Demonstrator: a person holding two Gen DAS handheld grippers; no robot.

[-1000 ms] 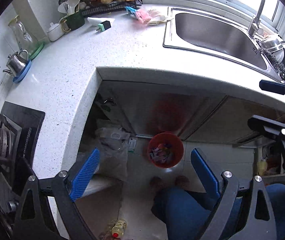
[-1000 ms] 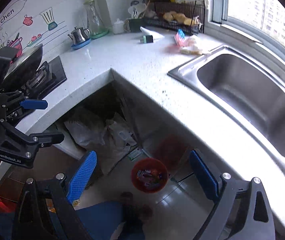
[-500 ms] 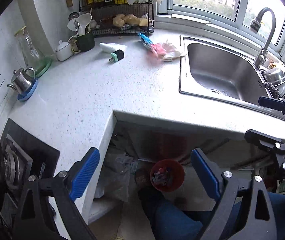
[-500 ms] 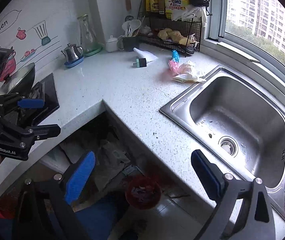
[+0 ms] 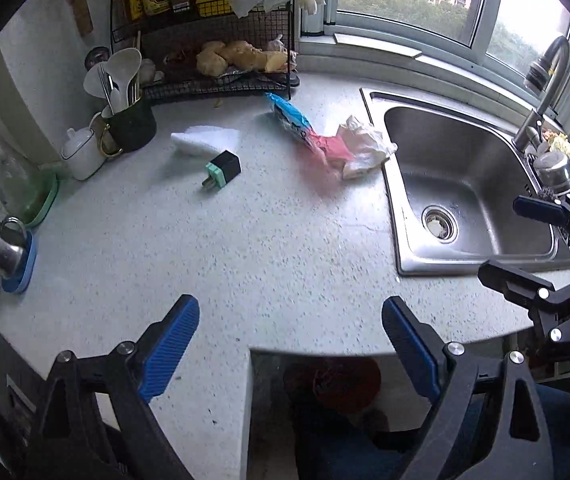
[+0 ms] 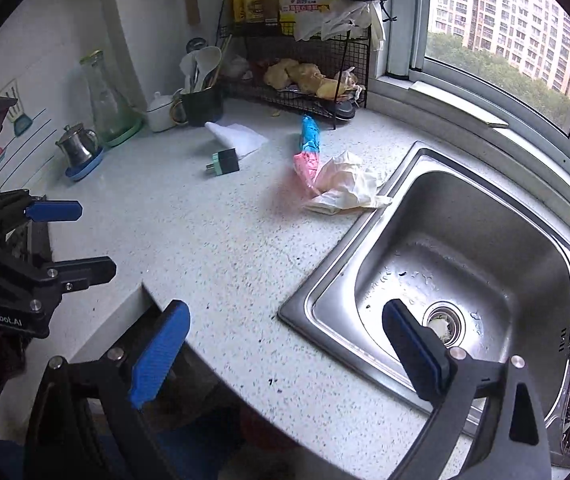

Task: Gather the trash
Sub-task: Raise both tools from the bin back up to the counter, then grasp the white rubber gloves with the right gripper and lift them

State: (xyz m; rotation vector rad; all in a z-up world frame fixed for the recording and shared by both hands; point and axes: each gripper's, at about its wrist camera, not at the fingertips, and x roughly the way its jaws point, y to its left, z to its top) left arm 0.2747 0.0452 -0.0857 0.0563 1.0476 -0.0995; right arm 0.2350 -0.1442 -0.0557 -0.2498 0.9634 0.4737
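A blue and pink wrapper point(image 5: 305, 136) point(image 6: 309, 148) lies on the speckled counter beside a crumpled white paper point(image 5: 365, 148) point(image 6: 345, 184) at the sink's rim. Further left are a folded white tissue point(image 5: 203, 140) point(image 6: 237, 136) and a black and green plug point(image 5: 223, 170) point(image 6: 225, 162). My left gripper point(image 5: 291, 344) point(image 6: 85, 240) hangs open and empty over the counter's near edge. My right gripper point(image 6: 285, 344) point(image 5: 505, 238) is open and empty over the sink's near corner. A red bin point(image 5: 341, 384) shows dimly under the counter.
The steel sink point(image 5: 465, 184) with its tap point(image 5: 545, 80) fills the right. A wire rack point(image 5: 221, 68), a utensil cup point(image 5: 131, 120), a white pot point(image 5: 83, 154), a glass jug point(image 5: 1, 168) and a small kettle point(image 5: 1, 248) line the back and left.
Both grippers rose and swung forward from the floor by the cabinet to above the counter. The red bin slid out of clear view under the counter edge; the trash items came nearer.
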